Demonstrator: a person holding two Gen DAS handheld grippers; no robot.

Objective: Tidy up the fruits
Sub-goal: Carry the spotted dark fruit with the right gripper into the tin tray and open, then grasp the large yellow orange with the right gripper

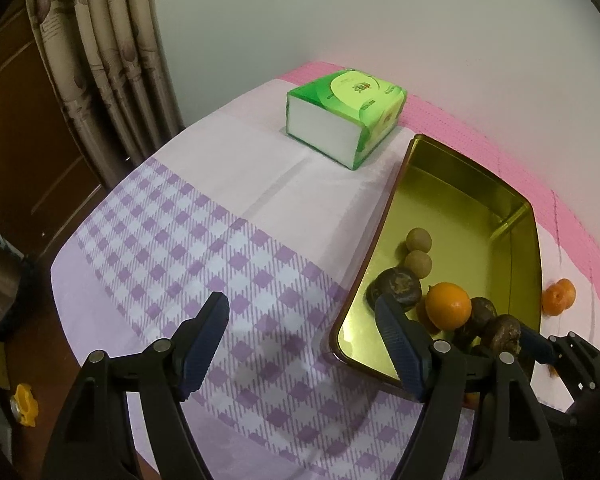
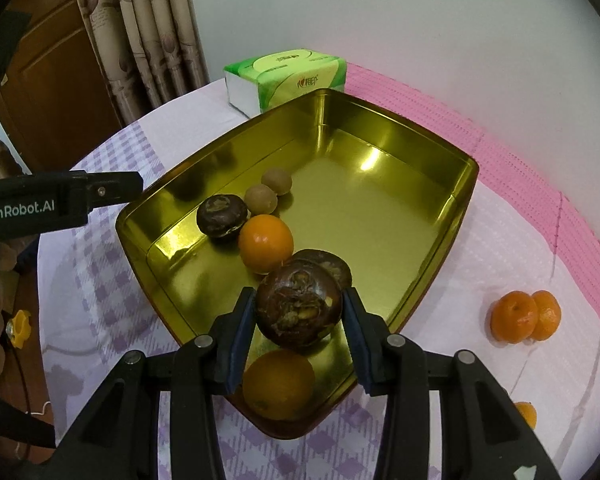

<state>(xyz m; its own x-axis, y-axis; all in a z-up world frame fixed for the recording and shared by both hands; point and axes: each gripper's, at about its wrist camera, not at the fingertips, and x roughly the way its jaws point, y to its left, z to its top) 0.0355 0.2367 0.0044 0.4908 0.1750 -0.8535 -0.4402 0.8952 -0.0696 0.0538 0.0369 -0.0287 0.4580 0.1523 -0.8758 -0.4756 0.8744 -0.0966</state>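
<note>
Right claw (image 2: 298, 312) around dark fruit (image 2: 299, 305), hidden from left view.

Left gripper (image 1: 302, 320) sat at 6 o'clock, jaws wide apart, nothing between them; right finger overlapped the gold tray (image 1: 520, 240) at 4 o'clock; tray held two small tan fruits (image 1: 418, 250), dark brown fruits (image 1: 396, 286) and an orange (image 1: 448, 306); another orange (image 1: 559, 297) lay outside at 3 o'clock; green tissue pack (image 1: 346, 114) at 12 o'clock on the checked cloth (image 1: 180, 240).
</note>
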